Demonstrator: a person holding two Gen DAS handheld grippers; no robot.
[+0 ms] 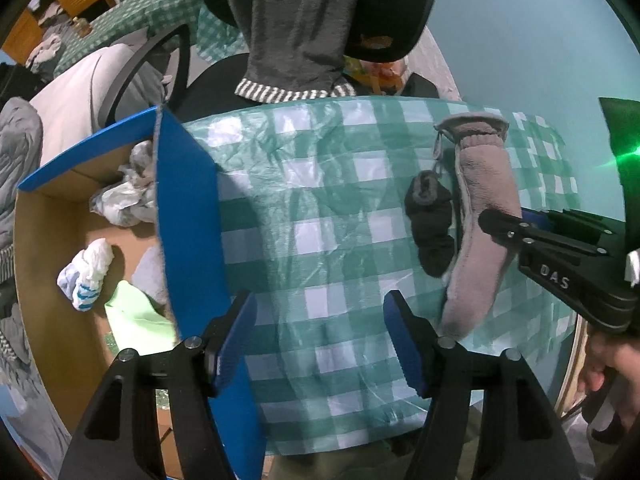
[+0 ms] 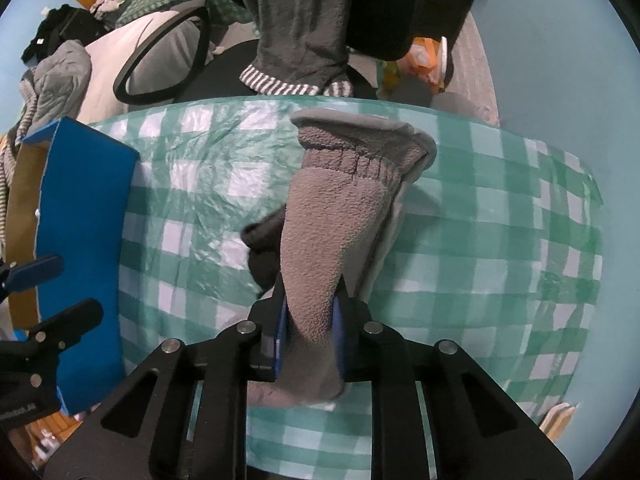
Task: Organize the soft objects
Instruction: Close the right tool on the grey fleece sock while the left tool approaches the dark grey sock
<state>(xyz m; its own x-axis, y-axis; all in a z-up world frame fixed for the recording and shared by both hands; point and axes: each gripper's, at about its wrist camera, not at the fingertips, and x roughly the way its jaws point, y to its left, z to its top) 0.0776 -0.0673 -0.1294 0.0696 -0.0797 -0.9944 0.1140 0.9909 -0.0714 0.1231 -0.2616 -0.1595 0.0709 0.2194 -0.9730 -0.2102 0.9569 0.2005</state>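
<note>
Right hand-held gripper: its blue pads are squeezed tight on the near end of the grey fleece mitten. No gap shows between pads and fleece.
Left hand-held gripper: its two blue pads stand wide apart with nothing between them. It points down at the tabletop, close to the blue flap of the box.
Grey fleece mitten: it lies long on the right part of the tabletop, cuff at the far end, near end in the right hand-held gripper.
Dark glove: small and black, it lies just left of the mitten and touches it.
Tabletop: covered by a green and white checked cloth, wrinkled in the far left part.
Cardboard box: it stands at the left of the tabletop, brown inside, with a blue flap resting over the cloth edge.
Inside the box: a white and blue rolled sock, a light green cloth and some pale crumpled things at the far side.
Person's hand: at the right edge, holding the right hand-held gripper's handle.
</note>
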